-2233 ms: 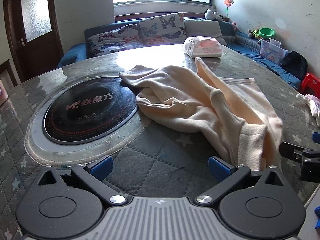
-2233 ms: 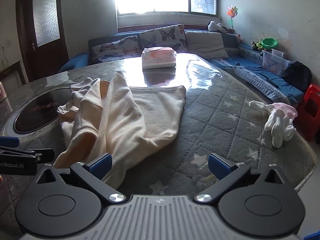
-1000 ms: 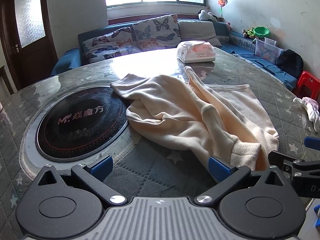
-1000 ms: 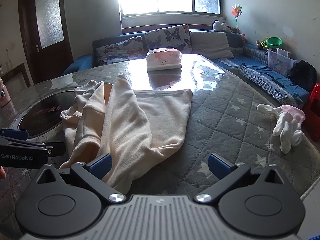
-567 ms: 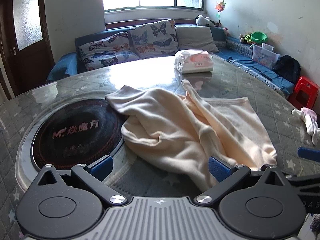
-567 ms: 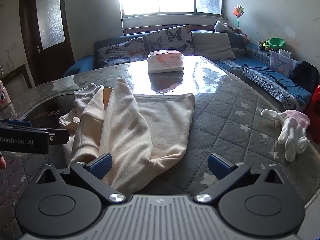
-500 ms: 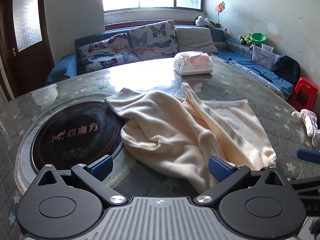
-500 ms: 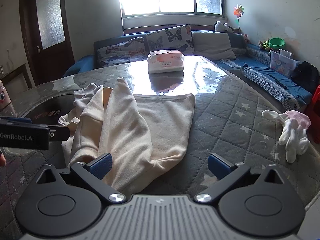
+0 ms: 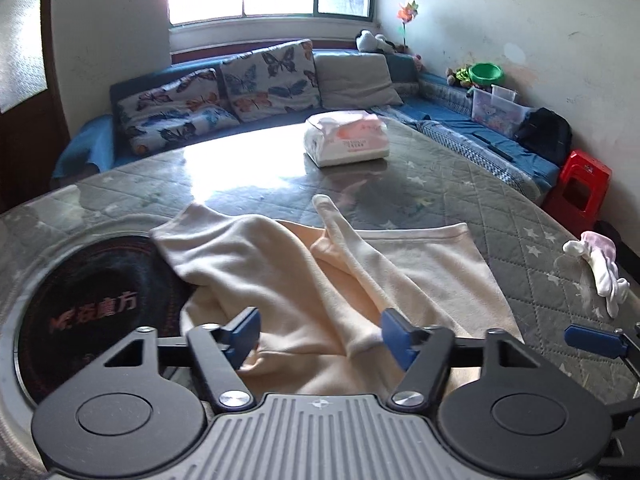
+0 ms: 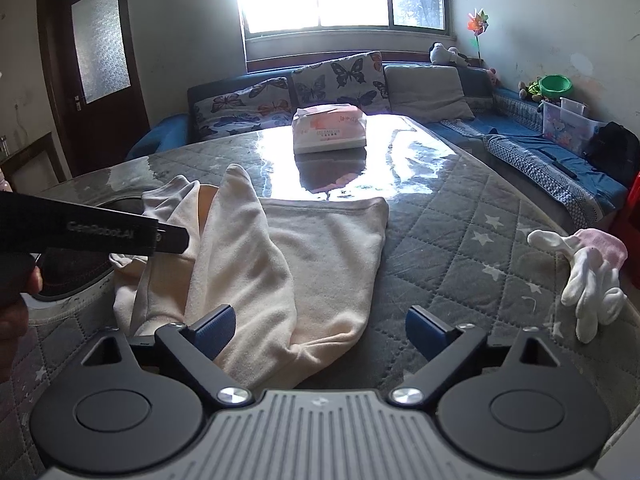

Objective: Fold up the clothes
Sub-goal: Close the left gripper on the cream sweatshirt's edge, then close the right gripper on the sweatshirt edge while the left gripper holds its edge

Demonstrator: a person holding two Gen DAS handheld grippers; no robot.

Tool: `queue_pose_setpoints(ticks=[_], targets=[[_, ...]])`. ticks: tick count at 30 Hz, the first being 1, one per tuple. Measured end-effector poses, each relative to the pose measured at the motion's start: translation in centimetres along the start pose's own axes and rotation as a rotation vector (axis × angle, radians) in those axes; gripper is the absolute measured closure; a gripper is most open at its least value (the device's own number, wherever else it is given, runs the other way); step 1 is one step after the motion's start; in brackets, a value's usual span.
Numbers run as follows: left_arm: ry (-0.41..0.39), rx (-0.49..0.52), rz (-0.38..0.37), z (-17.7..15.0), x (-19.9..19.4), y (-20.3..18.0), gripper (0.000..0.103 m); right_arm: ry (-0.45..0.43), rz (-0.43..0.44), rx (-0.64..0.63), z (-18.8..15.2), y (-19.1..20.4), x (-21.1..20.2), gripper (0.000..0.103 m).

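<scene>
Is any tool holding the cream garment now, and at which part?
Nothing is held. The left tool is open over the crumpled near part of the cream garment; the right tool is open at its near edge.

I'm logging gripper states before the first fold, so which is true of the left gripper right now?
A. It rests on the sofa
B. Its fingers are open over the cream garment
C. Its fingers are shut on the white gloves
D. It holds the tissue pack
B: the left gripper has its fingers spread with the crumpled cream garment lying between them, nothing clamped.
</scene>
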State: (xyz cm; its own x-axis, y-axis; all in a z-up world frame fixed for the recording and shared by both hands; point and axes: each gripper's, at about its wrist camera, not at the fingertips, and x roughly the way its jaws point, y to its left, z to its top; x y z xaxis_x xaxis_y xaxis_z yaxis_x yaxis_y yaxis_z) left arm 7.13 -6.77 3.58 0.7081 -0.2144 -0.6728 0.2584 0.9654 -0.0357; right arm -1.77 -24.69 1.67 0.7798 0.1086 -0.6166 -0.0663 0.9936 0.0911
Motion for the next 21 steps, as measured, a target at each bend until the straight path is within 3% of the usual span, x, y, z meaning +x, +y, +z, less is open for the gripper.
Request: queue_pose_setpoints(ticks=[8, 13, 21], targets=[[0.013, 0.007, -0.072, -0.3, 0.8, -0.1, 0.093, 0.003, 0.008, -0.007, 0.2, 0.0, 0.3, 0.013], [-0.022, 0.002, -0.068, -0.7, -0.5, 0.7, 0.1, 0.0, 0.017, -0.023, 0.5, 0.3, 0.4, 0.016], [-0.044, -0.056, 0.002, -2.1, -3.6, 3.7, 0.1, -0.027, 0.054, -0.088, 1.5, 1.7, 0.3, 0.022]])
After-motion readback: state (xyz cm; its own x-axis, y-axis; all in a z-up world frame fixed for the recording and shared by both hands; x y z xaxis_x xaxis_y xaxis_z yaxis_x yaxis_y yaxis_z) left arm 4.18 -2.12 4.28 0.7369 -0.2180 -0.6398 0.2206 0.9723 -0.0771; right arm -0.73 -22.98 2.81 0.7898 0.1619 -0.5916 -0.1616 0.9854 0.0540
